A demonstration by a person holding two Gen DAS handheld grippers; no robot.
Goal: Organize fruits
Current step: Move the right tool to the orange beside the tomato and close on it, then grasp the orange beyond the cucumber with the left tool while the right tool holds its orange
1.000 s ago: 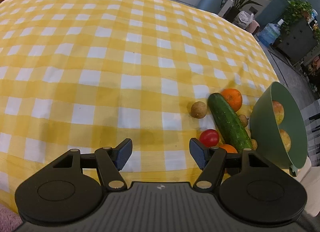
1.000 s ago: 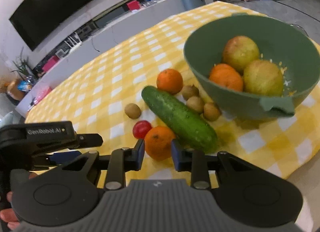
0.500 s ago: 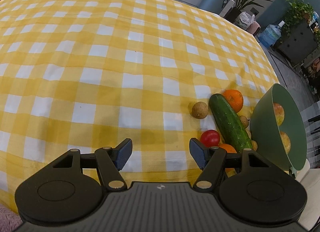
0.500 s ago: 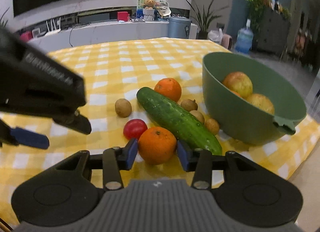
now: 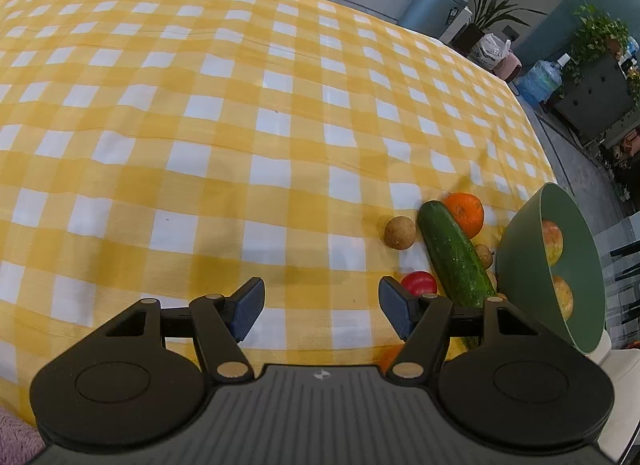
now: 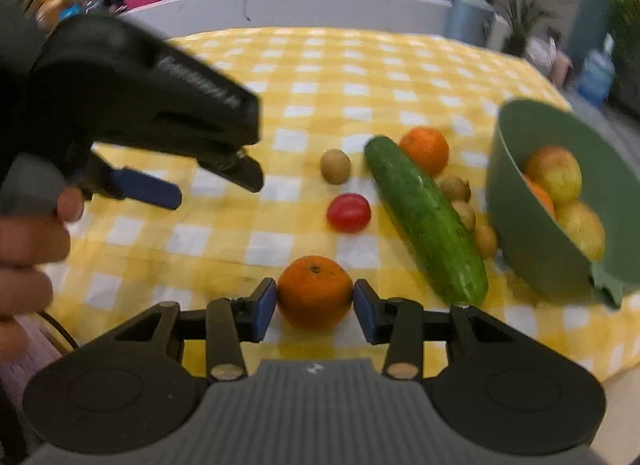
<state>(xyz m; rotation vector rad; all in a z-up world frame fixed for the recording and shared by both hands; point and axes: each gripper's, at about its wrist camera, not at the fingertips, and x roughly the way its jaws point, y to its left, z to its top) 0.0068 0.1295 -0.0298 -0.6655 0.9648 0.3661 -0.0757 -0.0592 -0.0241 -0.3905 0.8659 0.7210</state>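
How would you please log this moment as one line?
task: organize fruits | right gripper: jaws just opening, near orange between pads | left gripper: open, empty

Woven checked cloth (image 5: 280, 137); matt plastic bowl (image 6: 520, 225); glossy cucumber (image 6: 424, 217).

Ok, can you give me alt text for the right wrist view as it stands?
The right hand-held gripper has an orange between its blue pads on a yellow checked tablecloth. Beyond lie a tomato, a cucumber and a green bowl of fruit; the left hand-held gripper hovers at left.
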